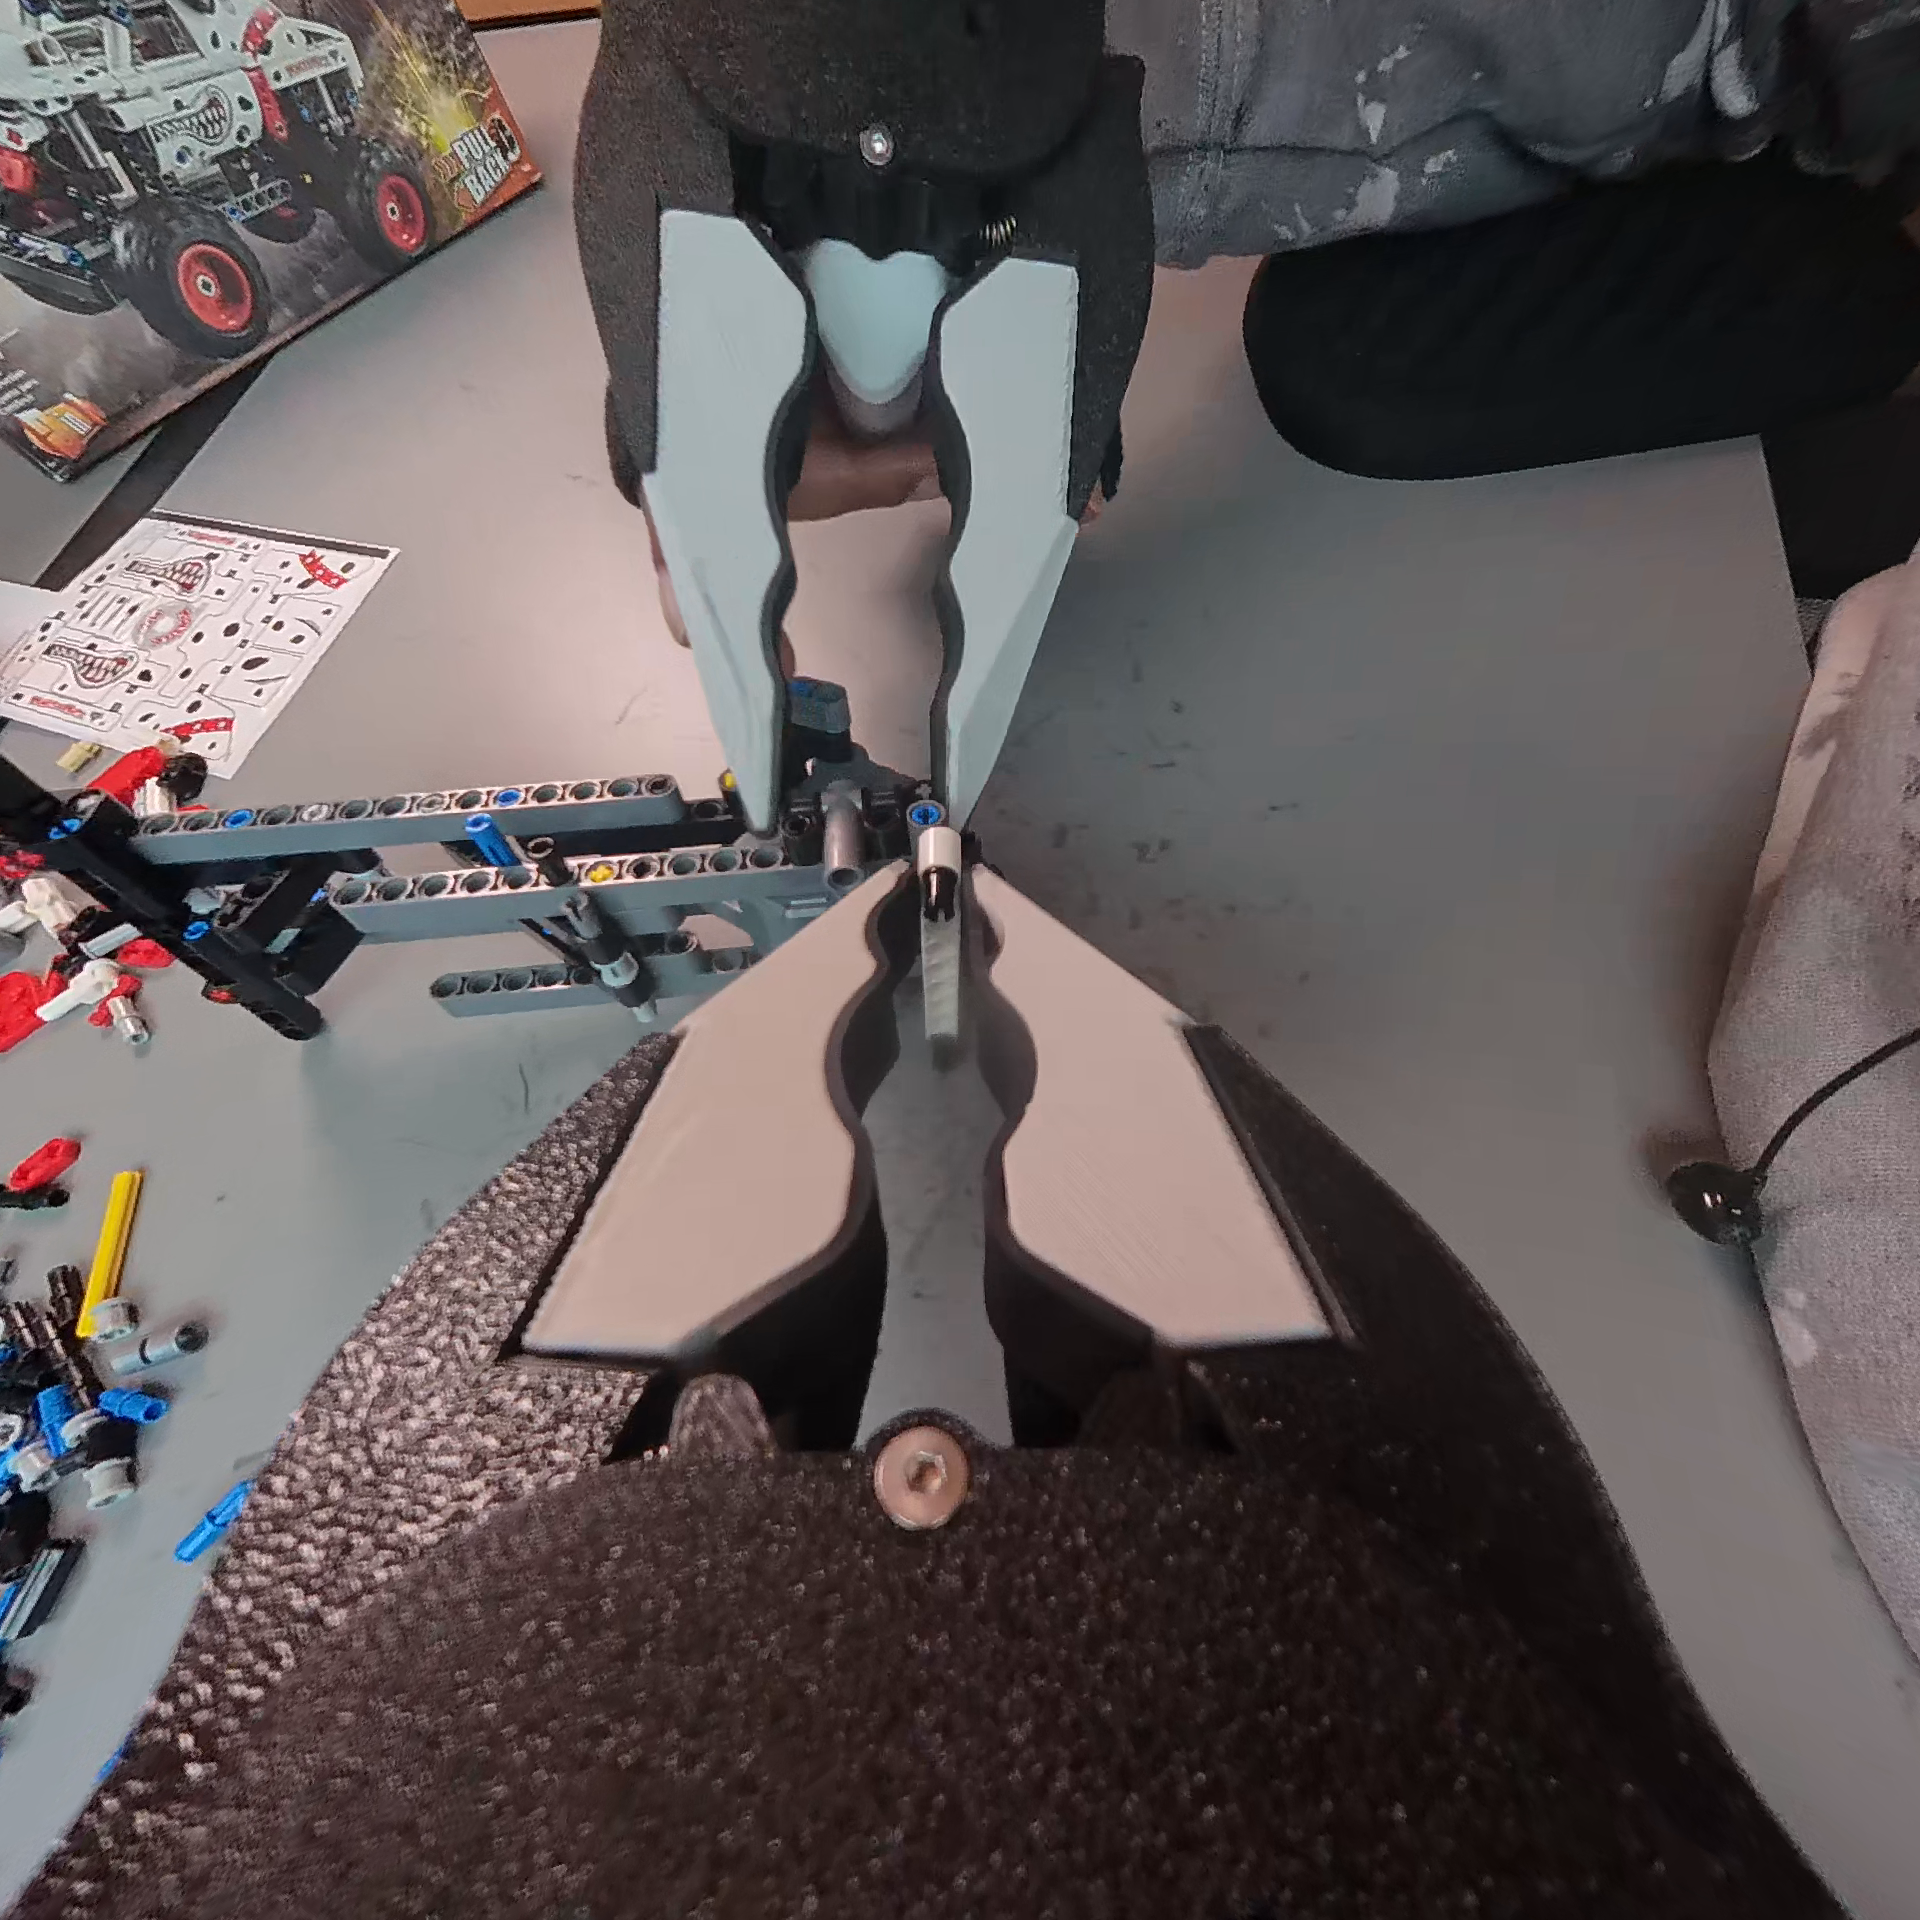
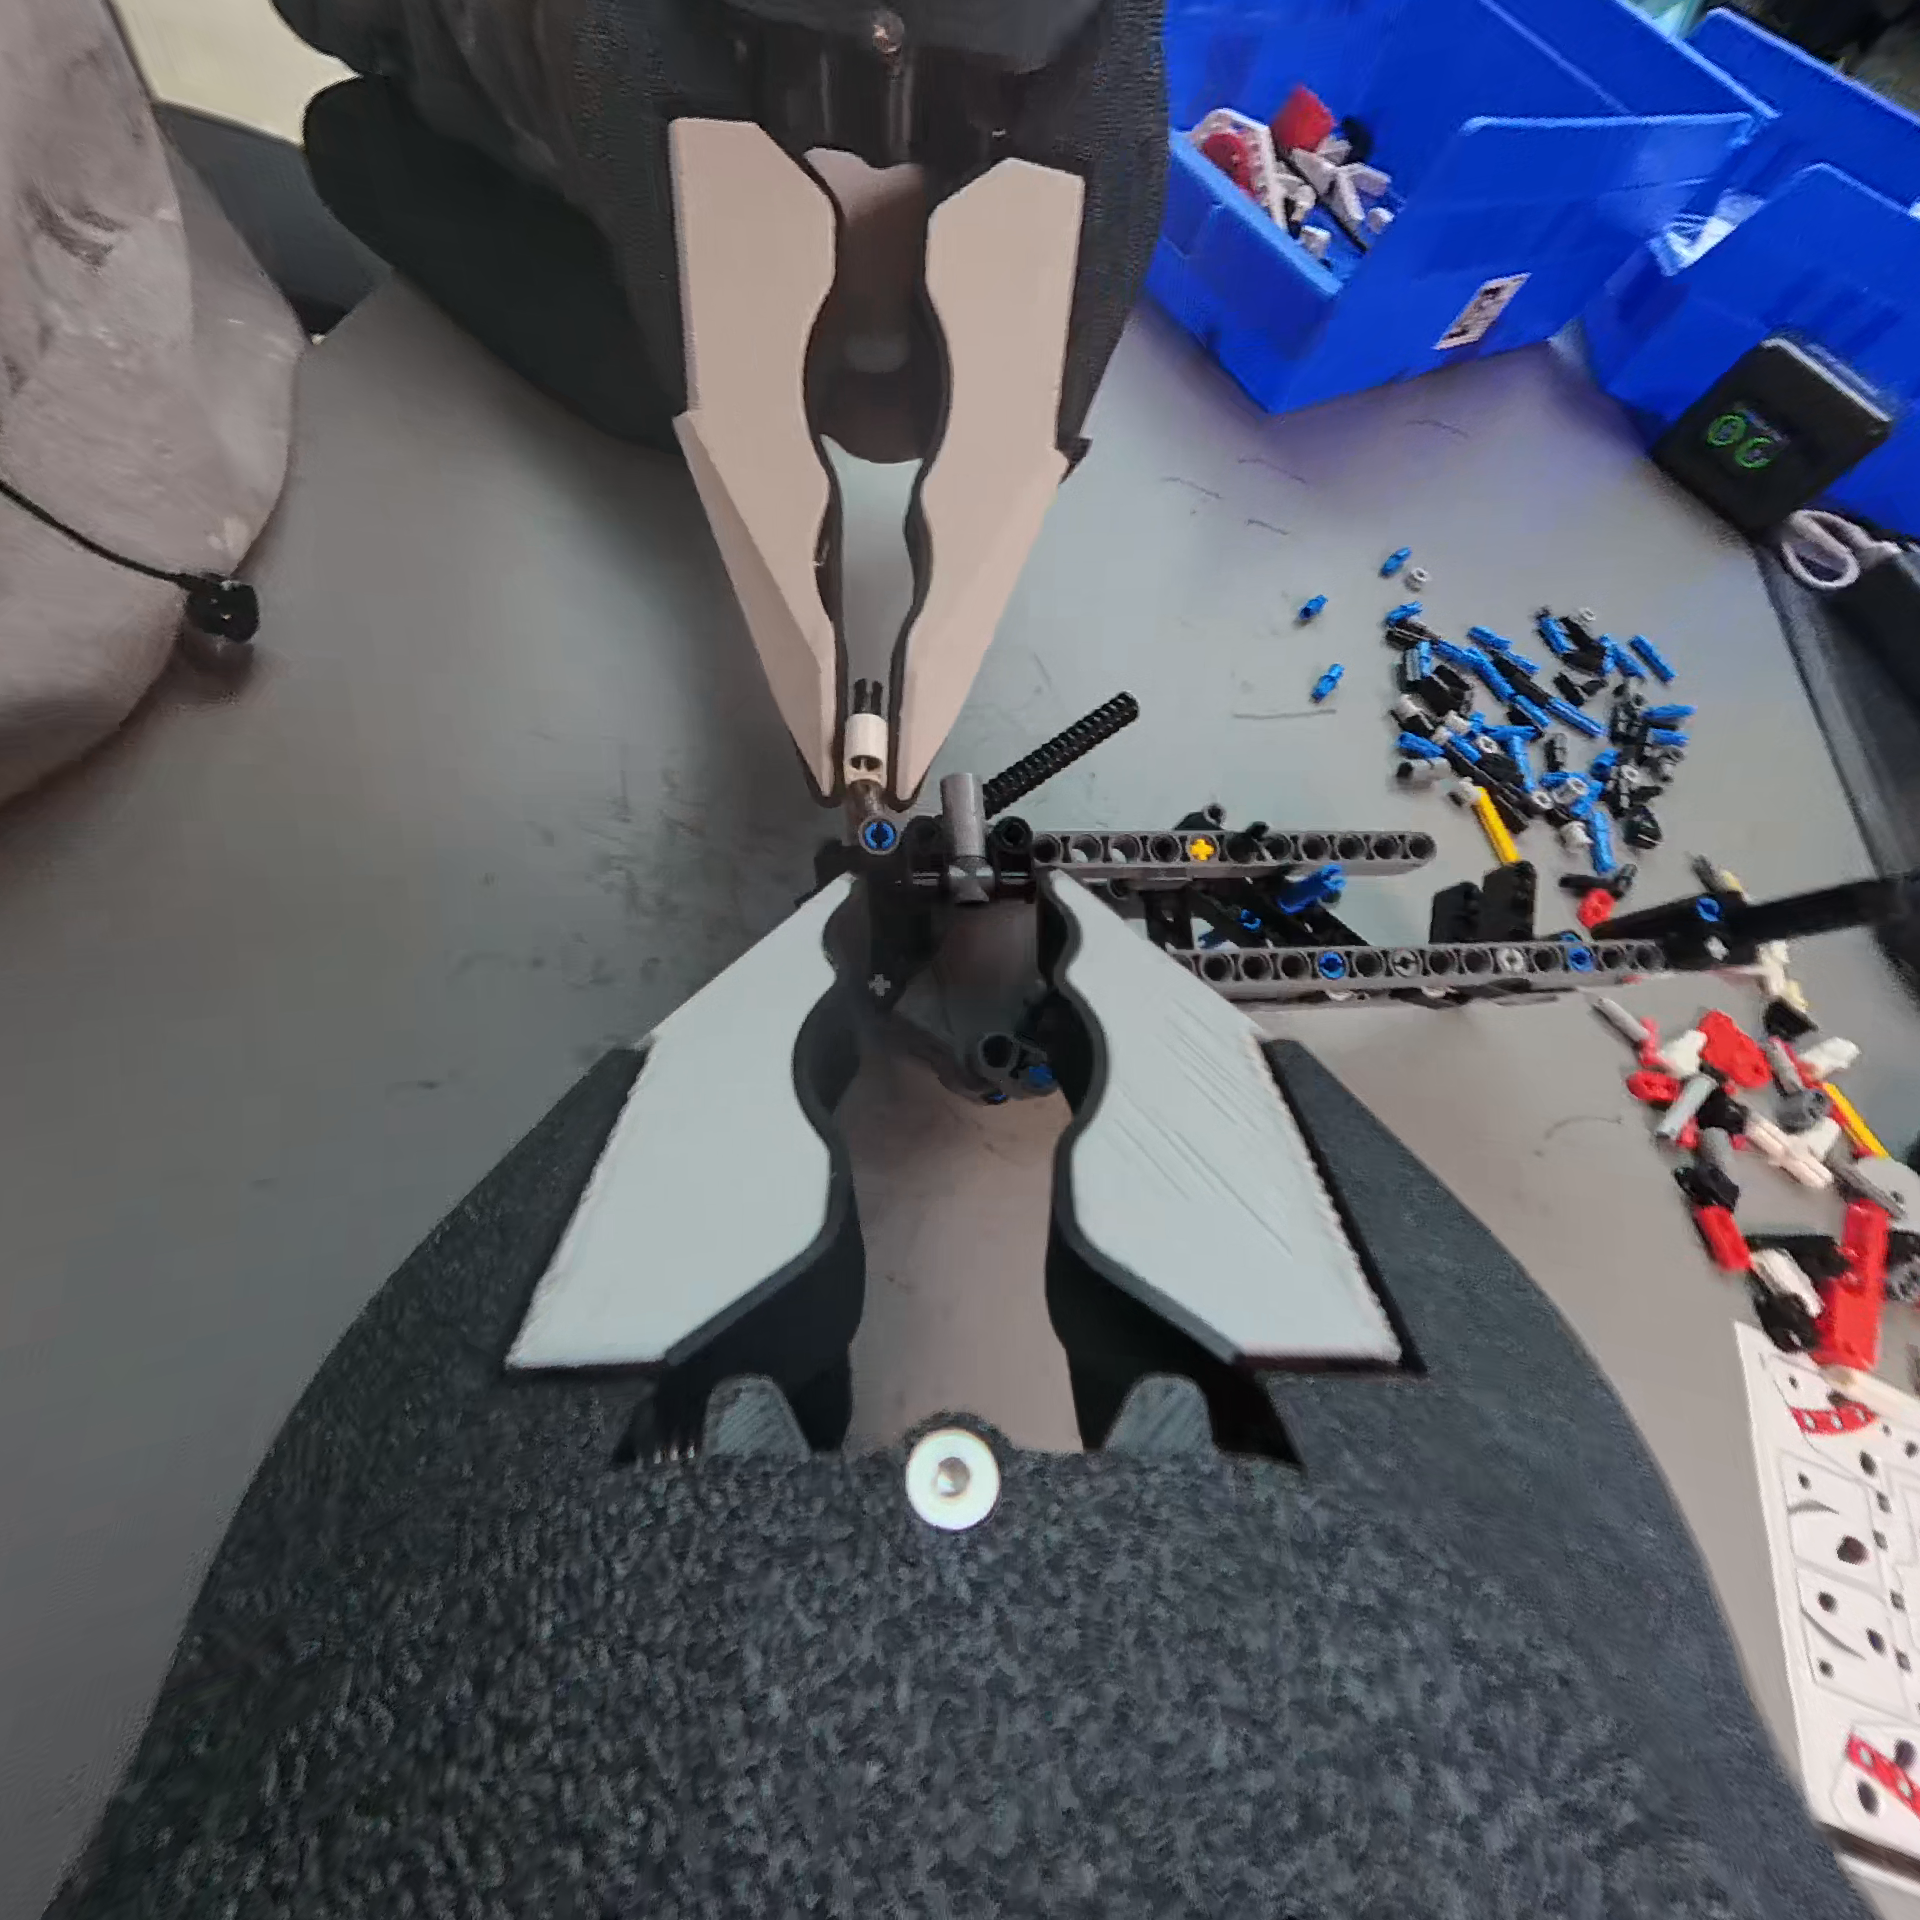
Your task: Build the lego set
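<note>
Two tools meet at the chassis (image 2: 1226, 904) end on the table (image 1: 1351, 727): the left hand-held gripper (image 1: 940, 883) pinches a white-sleeved pin (image 1: 938, 868), axis pointing just short of the blue-ringed hole (image 2: 878, 834), while the right hand-held gripper (image 2: 945, 894) clamps the frame's end.

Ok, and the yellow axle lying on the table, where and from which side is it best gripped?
Grip the yellow axle on its bare middle, probably straight down from above, closing across its thin width. It lies flat on the table, long sides free; its near end carries a grey bush beside crowded pins.
</note>
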Available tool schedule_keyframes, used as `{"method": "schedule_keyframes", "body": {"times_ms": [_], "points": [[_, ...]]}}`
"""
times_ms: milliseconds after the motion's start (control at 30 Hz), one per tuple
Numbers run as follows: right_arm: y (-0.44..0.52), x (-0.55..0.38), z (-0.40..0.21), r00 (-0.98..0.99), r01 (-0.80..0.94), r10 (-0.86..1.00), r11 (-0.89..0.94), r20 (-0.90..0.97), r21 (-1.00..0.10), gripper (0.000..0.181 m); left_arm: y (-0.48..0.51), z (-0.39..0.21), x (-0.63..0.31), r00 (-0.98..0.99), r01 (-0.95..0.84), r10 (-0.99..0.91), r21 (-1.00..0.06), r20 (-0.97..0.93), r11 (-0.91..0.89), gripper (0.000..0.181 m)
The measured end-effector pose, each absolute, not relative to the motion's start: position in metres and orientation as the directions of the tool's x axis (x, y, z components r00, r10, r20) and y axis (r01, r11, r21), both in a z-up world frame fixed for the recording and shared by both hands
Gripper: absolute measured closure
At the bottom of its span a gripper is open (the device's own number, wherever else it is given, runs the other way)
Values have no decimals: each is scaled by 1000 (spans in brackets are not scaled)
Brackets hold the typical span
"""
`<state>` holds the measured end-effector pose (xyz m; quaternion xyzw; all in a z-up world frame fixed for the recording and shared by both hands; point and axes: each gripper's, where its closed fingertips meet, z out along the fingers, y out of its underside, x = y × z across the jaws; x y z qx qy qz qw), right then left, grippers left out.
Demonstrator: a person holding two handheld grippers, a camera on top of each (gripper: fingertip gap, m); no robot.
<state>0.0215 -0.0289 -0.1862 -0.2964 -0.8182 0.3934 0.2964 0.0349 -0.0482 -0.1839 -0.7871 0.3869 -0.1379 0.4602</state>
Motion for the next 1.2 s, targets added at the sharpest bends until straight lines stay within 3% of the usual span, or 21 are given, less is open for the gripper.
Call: {"method": "schedule_keyframes", "body": {"times_ms": [300, 500, 1200], "points": [[-30, 15, -185, -628, 280, 756, 441, 185, -853, 154, -46, -183, 24, 731, -418, -677, -838, -82, -350, 173], [-33, 13, -185, -618, 295, 764, 444, 185, -846, 156, -48, -184, 22, 686, -496, -716, -804, -130, -329, 173], [-36, 11, -185, -607, 335, 769, 477, 201, -813, 159, -56, -189, 18, 506, -779, -830, -537, -233, -324, 172]]}}
